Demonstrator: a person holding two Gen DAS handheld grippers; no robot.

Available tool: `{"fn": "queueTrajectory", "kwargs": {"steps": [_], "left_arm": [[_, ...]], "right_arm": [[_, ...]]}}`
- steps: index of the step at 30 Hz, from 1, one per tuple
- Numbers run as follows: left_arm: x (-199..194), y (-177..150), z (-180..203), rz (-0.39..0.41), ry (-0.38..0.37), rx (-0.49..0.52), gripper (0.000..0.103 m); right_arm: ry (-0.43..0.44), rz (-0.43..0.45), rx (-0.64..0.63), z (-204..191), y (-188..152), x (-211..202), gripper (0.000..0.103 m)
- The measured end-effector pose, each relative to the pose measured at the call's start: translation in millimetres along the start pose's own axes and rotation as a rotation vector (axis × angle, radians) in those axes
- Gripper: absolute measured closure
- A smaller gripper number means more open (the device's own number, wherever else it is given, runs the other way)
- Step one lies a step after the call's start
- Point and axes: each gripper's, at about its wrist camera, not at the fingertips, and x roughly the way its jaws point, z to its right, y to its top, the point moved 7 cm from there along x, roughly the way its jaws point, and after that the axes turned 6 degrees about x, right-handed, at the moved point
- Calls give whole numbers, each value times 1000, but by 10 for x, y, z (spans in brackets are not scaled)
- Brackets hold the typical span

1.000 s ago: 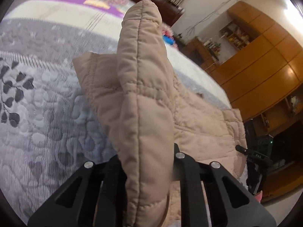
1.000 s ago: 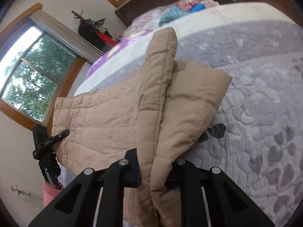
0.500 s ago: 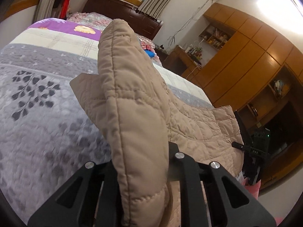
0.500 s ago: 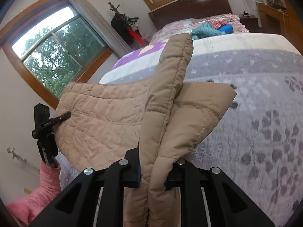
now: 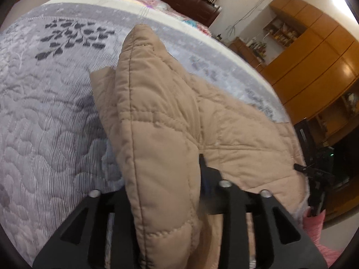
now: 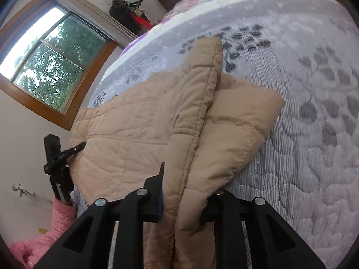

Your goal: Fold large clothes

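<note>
A: Left gripper [image 5: 166, 192]: jaws opening, doubled edge of the tan quilted jacket [image 5: 224, 116] between them, pads barely pressing. Right gripper [image 6: 186, 192]: jaws also opening, a folded thickness of the same jacket between them.

B: Where's the jacket against the bed [image 6: 314, 134]?

A: On the grey quilted cover, near the bed's near edge. Panel between the two grippers lies flat; both held corners stand up off it.

B: Progress?

A: One fold carried over and being let go, I judge. Corners need laying flat, and further folds likely remain.
</note>
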Motion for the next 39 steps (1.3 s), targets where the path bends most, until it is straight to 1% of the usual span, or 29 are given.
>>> {"fn": "queueTrajectory", "kwargs": {"steps": [1,2,4,7,8,9,11,12,14,17,18,20,21,22,23,24,26,29,31,35,37,39], "left_arm": [[49,-20,-55,-8,-9,-12,63],[92,-25,-95,-7,-34,-28,63],[110,21,-146,-1,-57,-34,63],[102,18,-162,2,-52,-35,62],[85,11,-156,0,-43,-34,61],[67,5,-149,-4,-37,-39,60],[-5,10,-168,-4,-27,-60,58],[-50,16,-164,2,-22,-67,58],[-219,34,-168,21,-10,-68,57],[-503,53,-150,75,53,-46,57],[-592,61,-132,92,81,-34,56],[-779,75,-85,134,156,6,55],[-863,63,-24,150,196,40,55],[-922,62,35,161,221,67,55],[-966,44,107,169,228,85,55],[-999,47,224,175,222,107,55],[-1028,7,413,182,180,138,55],[-922,-42,656,164,152,157,55],[-794,-85,739,136,136,168,55],[-522,-210,786,92,190,221,55],[-375,-276,748,62,208,224,55],[-237,-326,671,35,210,223,55]], "right_arm": [[10,-2,13,40,-6,30,79],[27,-5,32,97,-22,85,78],[55,2,49,152,-34,132,78],[64,4,55,137,-68,94,76],[44,9,45,123,-68,67,73],[30,12,48,123,-75,36,65],[-16,17,38,108,-65,-45,59],[-64,36,14,104,-75,-118,58],[-131,61,-35,27,-112,-258,58],[-234,103,-82,-80,-164,-529,58],[-258,113,-95,-107,-180,-579,58],[-341,148,-144,-212,-212,-708,58],[-361,155,-167,-292,-220,-746,58],[-369,157,-182,-325,-254,-764,58],[-375,163,-209,-427,-285,-795,58],[-368,167,-233,-517,-310,-810,58],[-351,159,-269,-705,-327,-749,58],[-351,129,-306,-871,-353,-587,58],[-355,90,-315,-890,-390,-422,59],[-378,52,-301,-793,-421,-177,59],[-385,34,-288,-721,-450,-87,59],[-384,18,-279,-632,-478,23,60]]}}
